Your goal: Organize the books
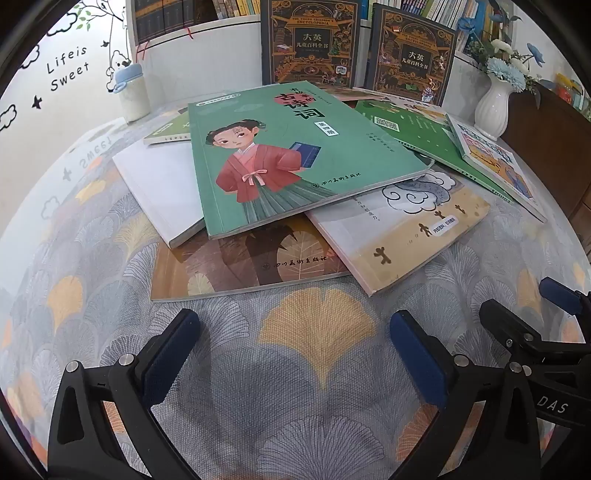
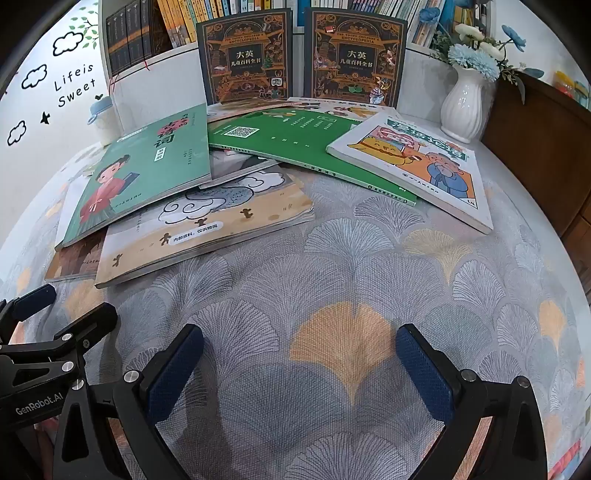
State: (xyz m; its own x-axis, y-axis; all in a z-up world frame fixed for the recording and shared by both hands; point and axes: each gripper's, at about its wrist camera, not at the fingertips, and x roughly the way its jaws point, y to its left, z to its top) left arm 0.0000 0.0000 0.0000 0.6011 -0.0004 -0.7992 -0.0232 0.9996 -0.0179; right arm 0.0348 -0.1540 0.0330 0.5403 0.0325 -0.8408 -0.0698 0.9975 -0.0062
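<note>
Several books lie in a loose overlapping pile on the table. A green book with a girl in red (image 1: 291, 155) (image 2: 144, 173) lies on top at the left. Under it are a white book (image 1: 159, 184), a brown leaf-cover book (image 1: 240, 266) and a beige cloud-cover book (image 1: 413, 229) (image 2: 207, 229). A dark green book (image 2: 303, 144) and a white cartoon book (image 2: 417, 166) lie to the right. My left gripper (image 1: 295, 350) is open and empty above the cloth, short of the pile. My right gripper (image 2: 299, 365) is open and empty beside it.
Two dark encyclopedia volumes (image 2: 243, 55) (image 2: 354, 55) stand upright behind the pile against a bookshelf (image 2: 177, 26). A white vase with blue flowers (image 2: 465, 107) stands at the back right. A small blue-lidded bottle (image 1: 133, 92) stands at the back left. A wooden cabinet (image 2: 546, 147) borders the right.
</note>
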